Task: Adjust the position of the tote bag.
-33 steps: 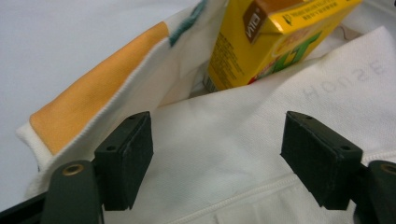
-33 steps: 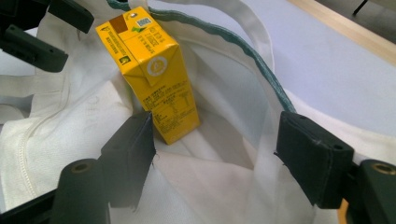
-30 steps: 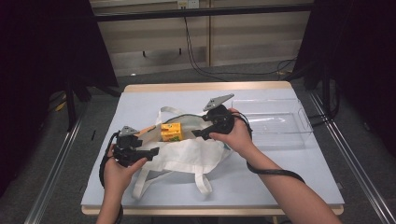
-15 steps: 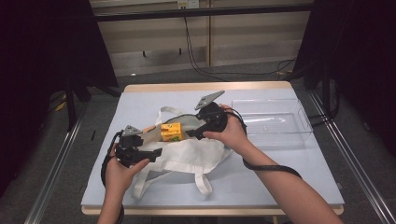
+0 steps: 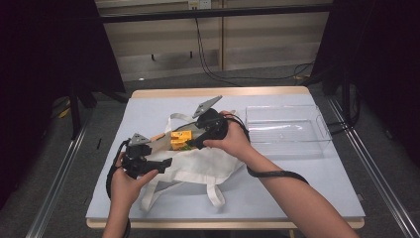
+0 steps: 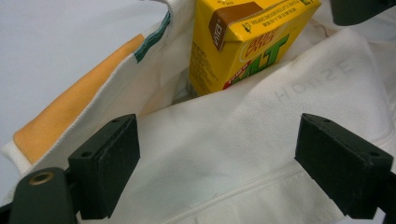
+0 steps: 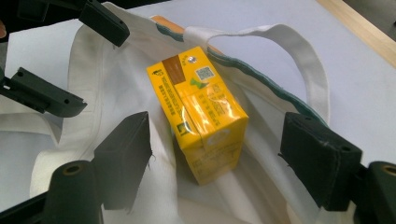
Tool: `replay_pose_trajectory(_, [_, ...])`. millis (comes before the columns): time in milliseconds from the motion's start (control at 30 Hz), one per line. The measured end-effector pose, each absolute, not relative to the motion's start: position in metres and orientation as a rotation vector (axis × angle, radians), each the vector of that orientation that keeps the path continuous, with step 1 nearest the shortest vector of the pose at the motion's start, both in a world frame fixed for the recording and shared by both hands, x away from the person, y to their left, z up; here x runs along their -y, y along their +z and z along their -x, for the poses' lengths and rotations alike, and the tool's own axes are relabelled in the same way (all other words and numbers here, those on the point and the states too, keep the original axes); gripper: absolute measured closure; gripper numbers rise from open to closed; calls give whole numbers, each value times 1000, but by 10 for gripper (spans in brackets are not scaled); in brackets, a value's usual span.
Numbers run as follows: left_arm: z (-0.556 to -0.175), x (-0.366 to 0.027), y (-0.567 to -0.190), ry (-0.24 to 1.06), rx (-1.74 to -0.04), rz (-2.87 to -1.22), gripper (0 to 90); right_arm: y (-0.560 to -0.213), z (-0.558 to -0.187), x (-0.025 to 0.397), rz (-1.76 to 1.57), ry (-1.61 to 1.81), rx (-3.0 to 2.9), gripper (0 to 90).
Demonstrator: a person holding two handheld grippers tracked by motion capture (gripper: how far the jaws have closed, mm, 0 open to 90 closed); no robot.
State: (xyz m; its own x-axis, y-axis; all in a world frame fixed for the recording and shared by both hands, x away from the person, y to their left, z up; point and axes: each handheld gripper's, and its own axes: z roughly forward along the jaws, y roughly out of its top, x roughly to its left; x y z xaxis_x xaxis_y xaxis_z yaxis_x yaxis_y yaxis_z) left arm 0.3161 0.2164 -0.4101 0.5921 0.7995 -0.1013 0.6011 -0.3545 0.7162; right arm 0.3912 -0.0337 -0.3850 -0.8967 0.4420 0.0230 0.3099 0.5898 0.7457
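At the lower left of the high view, your left hand (image 5: 126, 181) holds the left gripper (image 5: 159, 163) low over the near edge of the white tote bag (image 5: 198, 166), which lies flat on the pale blue table (image 5: 302, 173). Its jaws stand released, wide apart, with nothing between them but bag cloth below; the left gripper view shows this plainly, the two black pads spread over the white fabric.

In the middle of the high view, the yellow drink carton (image 5: 179, 140) sits in the bag's mouth, lying on its side. Just right of it, your right hand (image 5: 233, 141) holds the right gripper (image 5: 190, 145) tipped down toward the carton. Its jaws are also released: in the right gripper view they stand to either side of the carton without touching it.

At the right of the high view, a clear plastic tray (image 5: 317, 134) rests on the table, well apart from the bag.

Writing shows up close, where the high view gives a plain yellow block. The left gripper view shows large green letters on the carton, partly cut off, reading something like "LT", with a brown panel and small print too fine to read, and faint grey lettering on the bag, upside down and unclear. It also shows an orange band and a green stripe at the bag's rim. The right gripper view shows a small square code and a foil straw hole on the carton's top, and one looped bag handle (image 7: 299, 51) behind it.
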Motion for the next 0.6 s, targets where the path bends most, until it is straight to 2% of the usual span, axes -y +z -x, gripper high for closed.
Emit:
replay_pose_trajectory(267, [-316,-217,-411,346,-1113,-2082,139,-393,-397,18,-602,1147,-2694,279])
replay_pose_trajectory(600, [-317,-216,-413,337,-1100,-2100,139,-403,-401,9,-584,1121,-2726,409])
